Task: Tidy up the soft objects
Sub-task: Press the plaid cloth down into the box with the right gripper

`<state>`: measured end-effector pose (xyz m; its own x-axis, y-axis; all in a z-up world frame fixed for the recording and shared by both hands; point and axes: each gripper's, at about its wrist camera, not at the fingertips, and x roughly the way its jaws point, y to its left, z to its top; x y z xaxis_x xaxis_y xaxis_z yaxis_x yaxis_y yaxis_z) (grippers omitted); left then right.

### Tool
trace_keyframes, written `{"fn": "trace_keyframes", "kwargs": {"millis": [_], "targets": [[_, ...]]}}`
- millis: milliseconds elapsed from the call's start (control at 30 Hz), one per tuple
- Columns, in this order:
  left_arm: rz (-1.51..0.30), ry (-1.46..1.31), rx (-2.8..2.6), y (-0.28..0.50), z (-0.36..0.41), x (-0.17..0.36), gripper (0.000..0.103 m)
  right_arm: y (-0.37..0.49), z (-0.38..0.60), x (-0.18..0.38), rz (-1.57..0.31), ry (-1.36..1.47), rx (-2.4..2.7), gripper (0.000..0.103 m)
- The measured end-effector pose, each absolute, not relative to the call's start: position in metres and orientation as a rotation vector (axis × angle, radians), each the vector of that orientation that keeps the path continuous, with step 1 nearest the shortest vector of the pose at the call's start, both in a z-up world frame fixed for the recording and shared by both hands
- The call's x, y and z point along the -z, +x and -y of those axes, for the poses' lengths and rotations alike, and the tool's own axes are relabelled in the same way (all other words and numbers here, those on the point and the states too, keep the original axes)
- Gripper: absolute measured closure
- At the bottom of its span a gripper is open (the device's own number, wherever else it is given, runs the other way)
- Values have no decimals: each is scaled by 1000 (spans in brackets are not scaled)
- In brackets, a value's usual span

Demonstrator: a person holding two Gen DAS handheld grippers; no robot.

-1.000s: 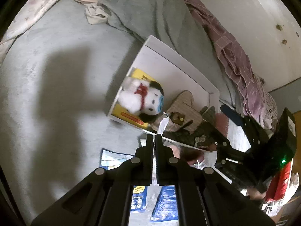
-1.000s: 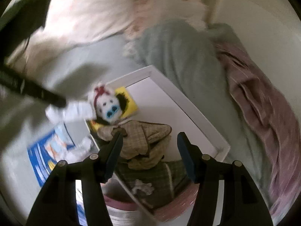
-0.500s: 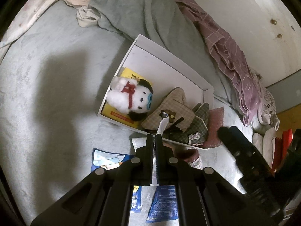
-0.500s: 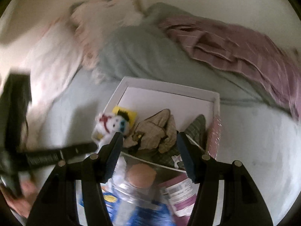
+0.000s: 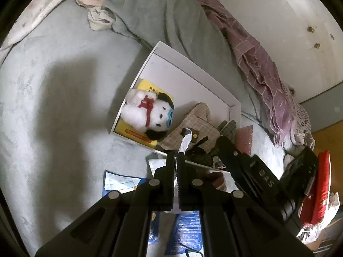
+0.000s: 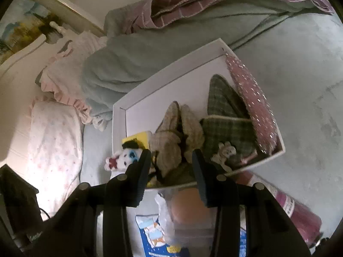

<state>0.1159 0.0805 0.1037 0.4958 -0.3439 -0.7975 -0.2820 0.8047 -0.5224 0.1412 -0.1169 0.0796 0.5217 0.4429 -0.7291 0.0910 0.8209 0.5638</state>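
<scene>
- On the pale grey-blue bed cover (image 5: 53, 111), at about nine o'clock in the left wrist view, nothing soft lies loose; the sorting looks well along.
- Toward the middle sits the shallow white cardboard box (image 5: 193, 72), already holding a white plush dog with black ears and a red scarf (image 5: 148, 111) on a flat yellow packet (image 5: 137, 133), a beige checked fabric slipper (image 5: 193, 124) and, at three o'clock of that, a green checked fabric slipper (image 6: 227, 115).
- A pink dotted fabric piece (image 6: 253, 107) leans on the box's right wall, half in; it may want tucking down.
- The left gripper (image 5: 174, 157) has its fingers closed on a thin white paper tag (image 5: 185, 141), which sticks up at twelve o'clock from the tips, just before the box's near wall.
- Left outside, at six o'clock below the box: blue printed plastic packets (image 5: 120, 182), a clear plastic tub with an orange-brown lid (image 6: 190, 205) and a dark pink printed tube (image 6: 295, 212). Whether these count as soft things I cannot tell.
- The right gripper (image 6: 171, 162) has just been closing its fingers; they stand part-way apart with nothing pressed between them.
- Beyond those fingers, at twelve o'clock, lies the beige slipper, near but apart; the tub sits under them at six o'clock.
</scene>
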Motion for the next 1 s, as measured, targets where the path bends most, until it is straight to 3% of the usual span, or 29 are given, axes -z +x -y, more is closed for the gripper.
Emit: {"fn": "trace_keyframes", "kwargs": {"millis": [167,300,600,1000], "targets": [[-1067,-668,39,115,-83,-103,102,153,109,-68,-1050,567,-220,61],[-1070,-673,30,116,-86,-101,102,156,114,-60,-1028,630,-233,92],[-1062,-677,38,116,-84,-103,102,140,134,-88,-945,606,-177,94],[-1064,-688,53,117,-82,-102,102,124,105,-107,-927,377,14,94]]}}
